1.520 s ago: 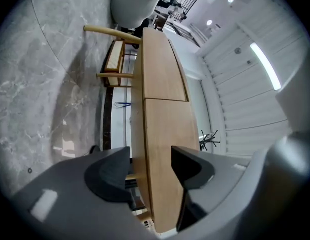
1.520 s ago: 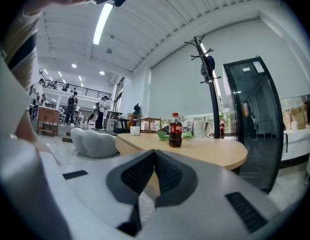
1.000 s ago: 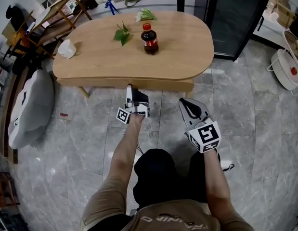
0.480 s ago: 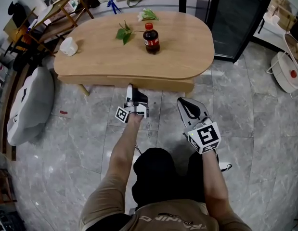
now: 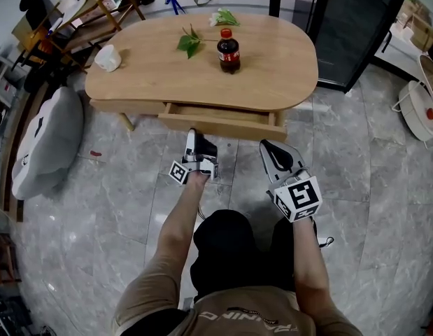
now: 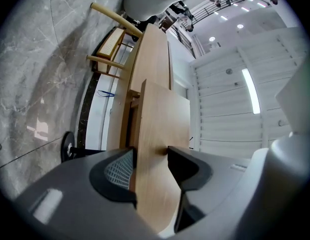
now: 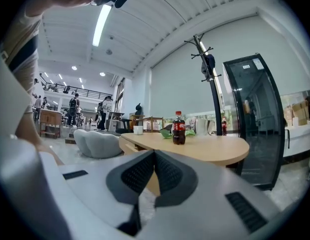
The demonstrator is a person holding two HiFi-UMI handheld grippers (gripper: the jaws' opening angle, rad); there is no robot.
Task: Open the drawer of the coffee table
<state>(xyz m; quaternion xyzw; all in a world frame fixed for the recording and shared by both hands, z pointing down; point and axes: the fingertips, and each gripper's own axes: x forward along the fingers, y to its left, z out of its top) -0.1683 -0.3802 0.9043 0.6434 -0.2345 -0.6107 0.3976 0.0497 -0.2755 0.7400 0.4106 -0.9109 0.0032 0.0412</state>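
Observation:
The oval wooden coffee table (image 5: 153,75) stands in front of me, and its drawer (image 5: 219,122) is pulled partway out from under the top. My left gripper (image 5: 193,136) reaches up at the drawer's lower edge. In the left gripper view the drawer front (image 6: 162,119) runs between the jaws of the left gripper (image 6: 150,159), which are closing with both pads against the wood. My right gripper (image 5: 269,148) hangs shut and empty to the right, short of the drawer. In its own view the right gripper (image 7: 154,160) has its pads together, with the table (image 7: 210,148) beyond.
On the table stand a cola bottle (image 5: 229,51), a white cup (image 5: 108,58) and leafy stems (image 5: 192,42). A grey cushion seat (image 5: 45,142) lies on the floor at left. A dark glass cabinet (image 5: 349,26) and a white basket (image 5: 419,100) are at right.
The drawer has slid out of the table toward me, and the left gripper has drawn back with it. The right gripper has stayed in place.

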